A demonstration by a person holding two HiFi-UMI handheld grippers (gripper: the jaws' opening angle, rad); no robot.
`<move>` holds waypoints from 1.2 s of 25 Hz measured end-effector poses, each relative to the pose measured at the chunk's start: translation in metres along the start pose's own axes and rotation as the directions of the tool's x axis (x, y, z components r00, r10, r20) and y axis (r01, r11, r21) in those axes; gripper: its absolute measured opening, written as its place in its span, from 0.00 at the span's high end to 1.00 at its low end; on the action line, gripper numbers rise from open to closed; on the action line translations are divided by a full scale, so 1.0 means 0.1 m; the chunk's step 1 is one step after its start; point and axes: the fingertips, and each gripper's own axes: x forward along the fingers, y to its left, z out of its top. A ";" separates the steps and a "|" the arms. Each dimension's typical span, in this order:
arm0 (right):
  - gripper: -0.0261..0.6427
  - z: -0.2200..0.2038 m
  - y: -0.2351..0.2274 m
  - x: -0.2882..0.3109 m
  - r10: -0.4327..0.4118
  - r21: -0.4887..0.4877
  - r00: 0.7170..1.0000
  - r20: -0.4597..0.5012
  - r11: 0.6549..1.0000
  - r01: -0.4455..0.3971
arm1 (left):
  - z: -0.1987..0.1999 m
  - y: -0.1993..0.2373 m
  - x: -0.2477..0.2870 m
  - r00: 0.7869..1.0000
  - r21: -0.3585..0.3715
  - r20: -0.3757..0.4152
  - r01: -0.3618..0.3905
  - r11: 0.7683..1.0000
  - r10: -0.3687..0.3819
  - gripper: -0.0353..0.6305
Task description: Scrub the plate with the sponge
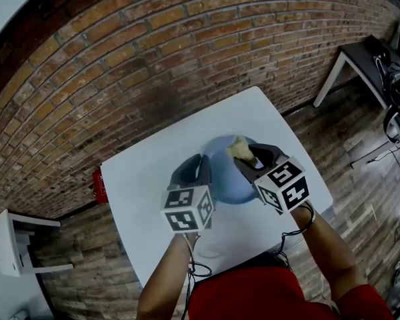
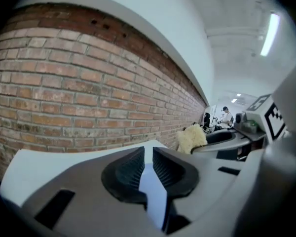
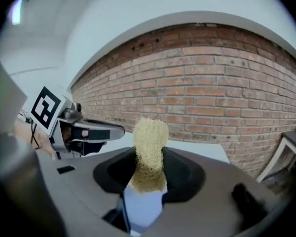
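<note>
A round pale blue plate (image 1: 230, 185) lies on the white table (image 1: 153, 172). My right gripper (image 1: 248, 155) is shut on a yellowish fibrous sponge (image 1: 239, 147), which hangs over the plate's far half. In the right gripper view the sponge (image 3: 149, 142) stands up between the pads of that gripper (image 3: 149, 162), with the plate (image 3: 143, 204) below. My left gripper (image 1: 199, 160) is at the plate's left edge. Its jaws (image 2: 148, 157) stand a narrow gap apart with nothing between the pads; the plate (image 2: 153, 191) shows through the gap. The sponge (image 2: 191, 137) is to its right.
A brick wall (image 1: 187, 45) runs behind the table. On the wooden floor are a red object (image 1: 99, 185) by the table's left edge, a white shelf (image 1: 13, 242) at the left, and a dark-topped side table (image 1: 360, 59) with cables at the right.
</note>
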 end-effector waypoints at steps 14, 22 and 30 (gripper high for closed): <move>0.72 1.03 0.59 -0.87 0.177 -0.141 0.823 0.540 0.983 -0.119 | 0.95 -0.71 -0.87 0.915 0.301 0.383 0.008 0.954 -0.128 0.92; 0.72 1.01 0.74 -1.05 0.197 -0.168 0.785 0.587 0.978 -0.120 | 0.92 -0.71 -1.01 0.902 0.264 0.412 0.015 0.965 -0.126 0.93; 0.72 0.94 0.76 -1.02 0.199 -0.180 0.796 0.572 0.977 -0.115 | 0.87 -0.76 -1.02 0.900 0.264 0.409 0.038 0.964 -0.148 0.93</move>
